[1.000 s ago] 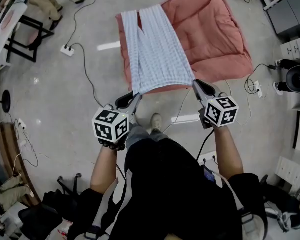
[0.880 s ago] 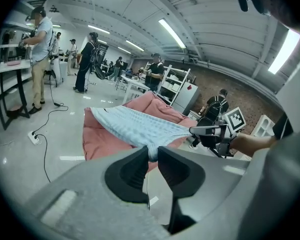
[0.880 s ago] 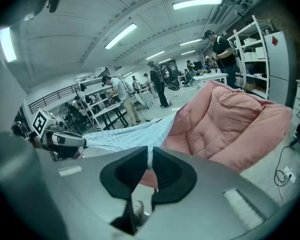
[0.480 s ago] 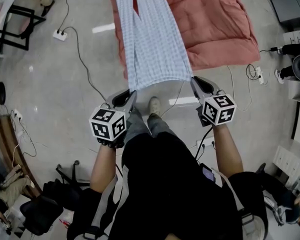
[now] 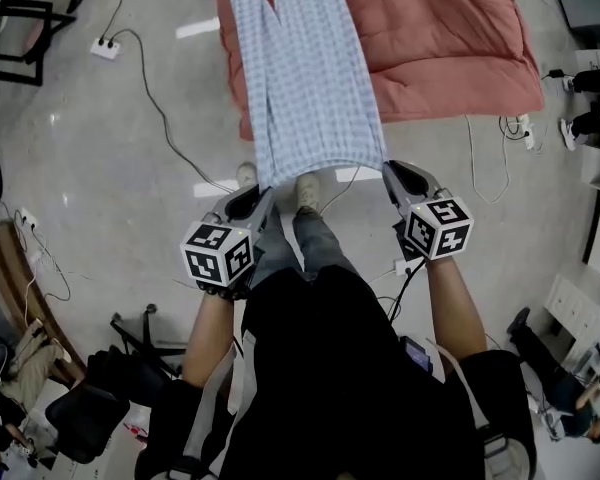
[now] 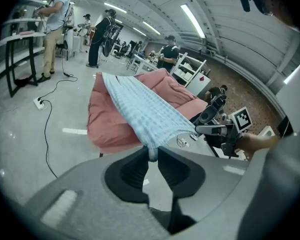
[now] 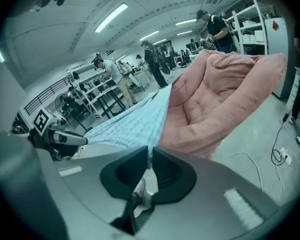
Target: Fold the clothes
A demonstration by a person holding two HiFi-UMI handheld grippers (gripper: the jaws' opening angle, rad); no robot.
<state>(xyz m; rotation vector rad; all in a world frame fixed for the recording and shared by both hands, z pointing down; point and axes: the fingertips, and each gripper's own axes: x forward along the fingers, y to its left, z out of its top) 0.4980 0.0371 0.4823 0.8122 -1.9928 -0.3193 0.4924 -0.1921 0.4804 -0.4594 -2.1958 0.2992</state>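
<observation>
Currently, left gripper [image 5: 264, 190] was pinched shut on one waistband [image 5: 325, 168] corner of checked trousers [image 5: 310, 78], and right gripper [image 5: 388, 168] on the other. The legs were draped over pink quilt [image 5: 450, 48]. Judged a spreading step; next, lay waistband flat and fold.

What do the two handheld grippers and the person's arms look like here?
Left gripper and right gripper have grey bodies, black jaw pads and a white cube with black square markers each. A black cable trails from the right one. The person wears a black short-sleeved top; forearms bare.
</observation>
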